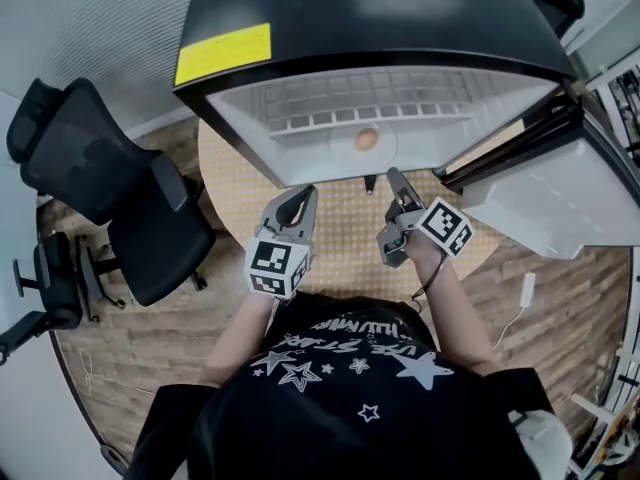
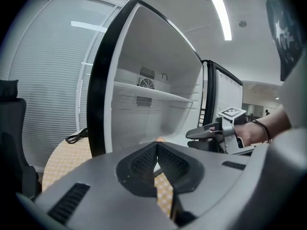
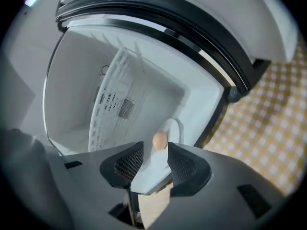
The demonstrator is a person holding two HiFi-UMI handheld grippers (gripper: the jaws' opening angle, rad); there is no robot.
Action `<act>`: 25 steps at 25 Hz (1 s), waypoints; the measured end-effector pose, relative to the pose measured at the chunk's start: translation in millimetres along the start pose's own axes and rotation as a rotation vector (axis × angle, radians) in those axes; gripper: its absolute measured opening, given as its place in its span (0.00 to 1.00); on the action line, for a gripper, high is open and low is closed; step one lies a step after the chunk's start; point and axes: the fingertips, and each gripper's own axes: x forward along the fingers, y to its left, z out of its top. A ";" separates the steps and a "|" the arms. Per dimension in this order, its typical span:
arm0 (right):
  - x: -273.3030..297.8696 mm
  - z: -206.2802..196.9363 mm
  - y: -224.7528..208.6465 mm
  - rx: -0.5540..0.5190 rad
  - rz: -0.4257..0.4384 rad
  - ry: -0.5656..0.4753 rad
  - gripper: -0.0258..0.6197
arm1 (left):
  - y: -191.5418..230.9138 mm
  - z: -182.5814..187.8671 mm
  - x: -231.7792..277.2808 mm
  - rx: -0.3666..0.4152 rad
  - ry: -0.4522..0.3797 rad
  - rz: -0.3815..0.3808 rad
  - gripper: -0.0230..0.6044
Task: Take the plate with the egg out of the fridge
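Left gripper [image 1: 306, 194]: in my left hand, jaws pressed together at the tips, nothing between them; I hold it in front of the fridge, apart from it.
Right gripper [image 1: 383, 180]: in my right hand, jaws spread, pads touching nothing; the egg shows in the gap between them, farther in, not gripped.
Plate [image 1: 345, 146]: white, lying flat inside the fridge near the front opening, not yet taken out.
Egg [image 1: 366, 139]: brown, sitting on the plate.
Fridge [image 1: 370, 28]: small, black outside, white inside, a yellow label [image 1: 222, 54] on top.
Door [image 1: 560, 188]: swung open on my right.
Table [image 1: 345, 233]: round, yellow checked top, fridge stands on it; both my grippers hover over its bare front part.
Chair [image 1: 110, 178]: black office chair, on my left, well apart from the table.
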 end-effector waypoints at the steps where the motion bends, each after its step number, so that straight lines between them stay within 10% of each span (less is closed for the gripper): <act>1: 1.9 -1.5 -3.7 0.057 -0.003 -0.013 0.27 | -0.2 -1.6 3.2 -0.004 0.005 -0.017 0.05; 7: 9.7 -9.6 -23.0 0.234 -0.054 -0.052 0.29 | 2.2 -6.9 17.7 -0.009 0.026 -0.089 0.05; 25: 35.3 -19.9 -46.5 0.330 -0.070 -0.052 0.29 | 12.5 -24.1 36.5 -0.058 0.048 -0.141 0.05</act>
